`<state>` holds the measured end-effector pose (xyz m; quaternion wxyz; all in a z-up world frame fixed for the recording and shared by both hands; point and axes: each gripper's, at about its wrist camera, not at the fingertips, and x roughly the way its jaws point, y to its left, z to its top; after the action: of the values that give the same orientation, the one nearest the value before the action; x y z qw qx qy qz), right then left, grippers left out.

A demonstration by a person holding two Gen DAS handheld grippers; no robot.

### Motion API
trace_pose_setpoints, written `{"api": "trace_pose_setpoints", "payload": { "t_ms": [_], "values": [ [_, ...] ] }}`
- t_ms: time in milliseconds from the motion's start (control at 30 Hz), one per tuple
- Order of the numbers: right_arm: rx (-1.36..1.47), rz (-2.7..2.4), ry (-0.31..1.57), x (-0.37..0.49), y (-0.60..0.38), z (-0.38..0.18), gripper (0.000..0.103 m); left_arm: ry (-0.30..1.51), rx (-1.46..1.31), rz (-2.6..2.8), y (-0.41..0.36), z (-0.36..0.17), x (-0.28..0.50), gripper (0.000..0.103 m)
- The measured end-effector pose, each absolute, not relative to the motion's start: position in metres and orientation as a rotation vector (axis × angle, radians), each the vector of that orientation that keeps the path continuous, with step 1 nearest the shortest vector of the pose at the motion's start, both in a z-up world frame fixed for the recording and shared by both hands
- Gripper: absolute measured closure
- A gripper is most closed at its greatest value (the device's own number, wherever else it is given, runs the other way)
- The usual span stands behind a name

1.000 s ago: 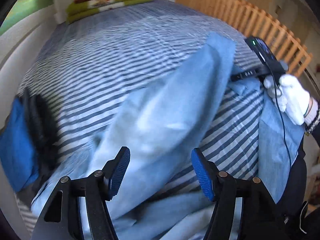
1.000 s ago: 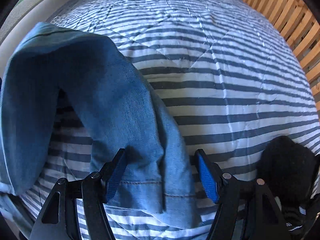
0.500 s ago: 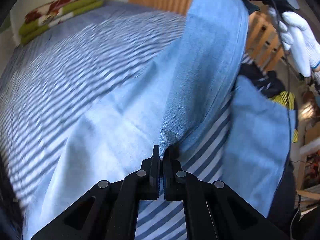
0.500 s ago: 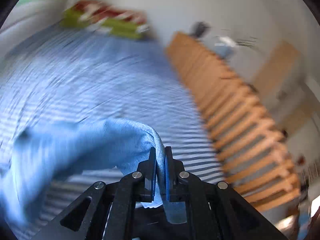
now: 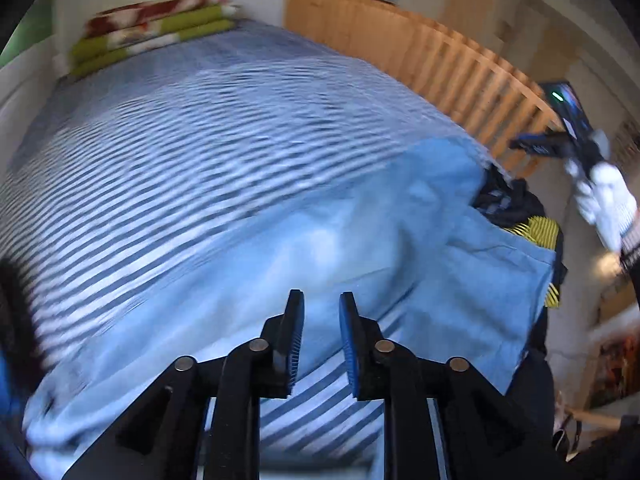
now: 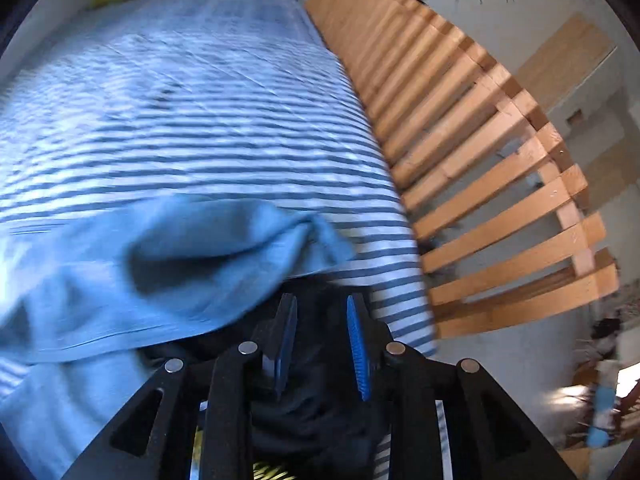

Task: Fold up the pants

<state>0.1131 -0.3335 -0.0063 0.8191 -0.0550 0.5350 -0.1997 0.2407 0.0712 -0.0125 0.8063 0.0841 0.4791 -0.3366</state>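
My left gripper (image 5: pixel 320 336) and right gripper (image 6: pixel 322 344): jaws opening, narrow, empty. Pants (image 5: pixel 280 272) lie low in frame; striped bed (image 5: pixel 200 120) open above; slats (image 6: pixel 480 160) right.

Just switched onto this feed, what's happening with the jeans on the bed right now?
A person with a handheld gripper in each hand is folding light blue pants on a striped bedspread. Nothing is gripped at this moment: the left gripper and the right gripper both have their jaws opening with no fabric between them. The pants lie loosely draped and rumpled near the bed's edge, partly over a dark garment. The fold looks unfinished.
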Motion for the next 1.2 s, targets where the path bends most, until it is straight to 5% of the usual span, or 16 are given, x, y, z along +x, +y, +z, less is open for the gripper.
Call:
{"api": "trace_pose_setpoints", "payload": {
  "t_ms": [233,467,533,800,1000,1133,1200],
  "values": [
    [-0.138,-0.040,1.060,0.167,-0.181,0.002,0.070,1.032,-0.039,-0.270,0.294,-0.013,0.241,0.069],
    [-0.144,0.331,1.122,0.243,0.003,-0.031,0.070,1.130,-0.217,-0.083,0.433,-0.082,0.194,0.057],
    [-0.171,0.436,1.152,0.260,0.064,-0.043,0.066,1.155,-0.248,-0.068,0.448,-0.106,0.183,0.048],
    [-0.252,0.655,1.245,0.307,0.224,-0.101,0.049,1.184,-0.345,-0.171,0.465,-0.163,0.192,0.042],
    [-0.339,0.756,1.328,0.313,0.284,-0.151,0.048,1.157,-0.308,-0.221,0.456,-0.177,0.205,0.036],
    [-0.389,0.789,1.282,0.304,0.296,-0.154,0.041,1.117,-0.307,-0.232,0.453,-0.181,0.207,0.037],
    [-0.407,0.787,1.268,0.299,0.298,-0.155,0.041,1.096,-0.285,-0.230,0.448,-0.182,0.207,0.050]
  ]
}}
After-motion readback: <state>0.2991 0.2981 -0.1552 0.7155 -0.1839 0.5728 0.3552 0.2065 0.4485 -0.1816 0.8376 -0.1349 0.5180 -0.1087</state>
